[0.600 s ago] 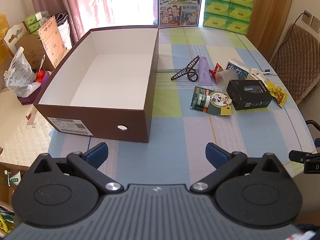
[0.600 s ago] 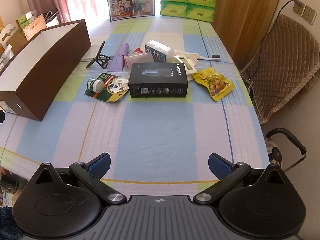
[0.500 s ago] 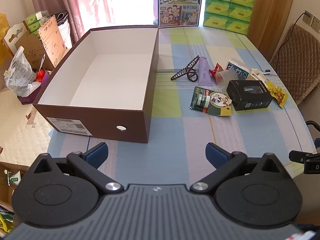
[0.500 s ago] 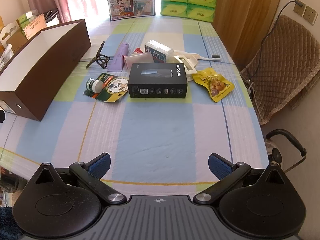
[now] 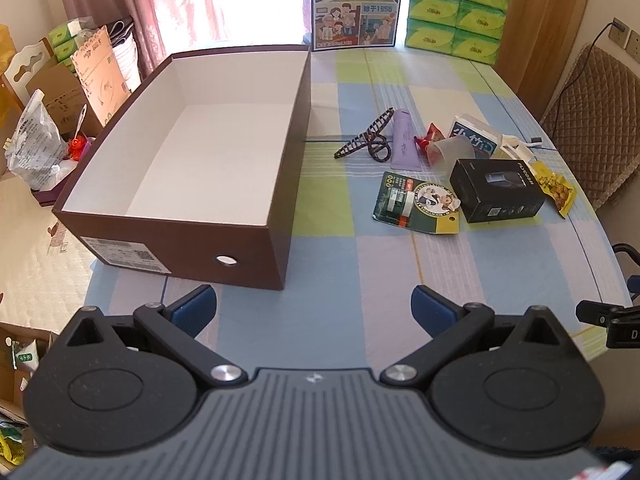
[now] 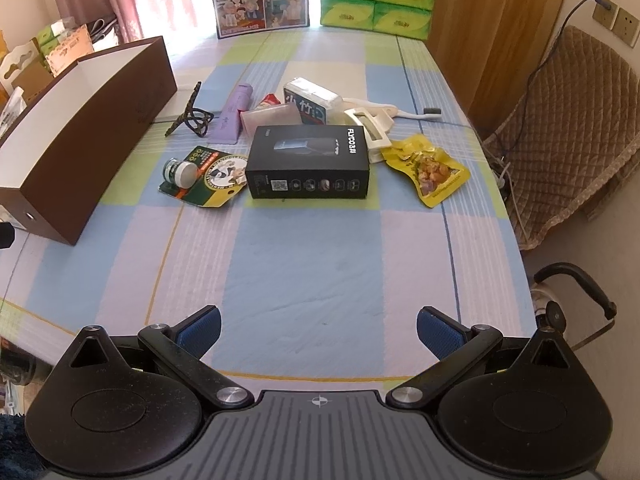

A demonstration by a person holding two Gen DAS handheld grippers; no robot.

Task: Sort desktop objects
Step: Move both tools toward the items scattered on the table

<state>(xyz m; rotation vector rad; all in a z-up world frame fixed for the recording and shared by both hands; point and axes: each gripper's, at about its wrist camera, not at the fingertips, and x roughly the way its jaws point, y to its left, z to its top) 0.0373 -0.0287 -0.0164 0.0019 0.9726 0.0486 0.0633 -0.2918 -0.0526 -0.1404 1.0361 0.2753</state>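
Note:
An empty brown box (image 5: 192, 240) with a white inside stands on the table's left; it also shows in the right wrist view (image 6: 84, 128). A cluster of objects lies to its right: a black carton (image 6: 308, 162), a green blister card with a small jar (image 6: 208, 176), a purple tube (image 6: 234, 114), a dark hair clip (image 6: 192, 114), a yellow snack bag (image 6: 430, 168), a tissue pack (image 6: 312, 100) and a white brush (image 6: 384, 114). My left gripper (image 5: 314, 310) is open and empty near the box's front corner. My right gripper (image 6: 318, 330) is open and empty over the near tablecloth.
A milk poster (image 5: 354, 4) and stacked green tissue packs (image 5: 456, 8) stand at the table's far end. A quilted chair (image 6: 568, 128) is to the right. Cartons and bags (image 5: 52, 92) crowd the floor on the left. A black handle (image 6: 576, 284) sticks up by the right table edge.
Both views have shifted very slightly; the objects and the open jaws are unchanged.

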